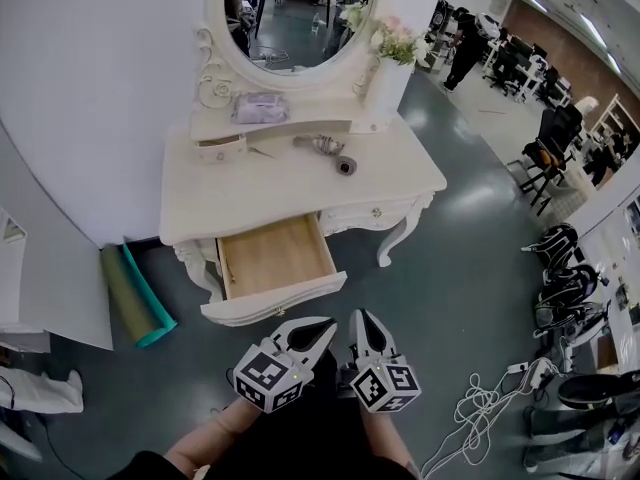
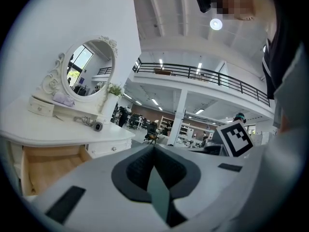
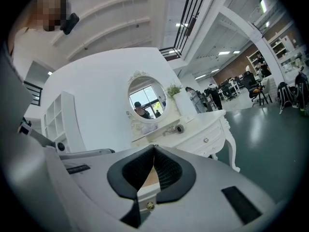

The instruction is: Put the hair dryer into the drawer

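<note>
Hair dryer (image 1: 325, 148) lying on the white desk (image 1: 230, 193), right of the top's middle, just near of the oval mirror (image 1: 295, 18), round end turned toward the near right. Drawer (image 1: 275, 256) pulled open under the desk's near edge, wooden bottom showing. Left hand-held gripper (image 1: 326, 325) and right hand-held gripper (image 1: 361, 317) side by side above the grey floor (image 1: 450, 268), just near of the drawer front, well apart from the hair dryer. Jaws of each pressed together, nothing between them
</note>
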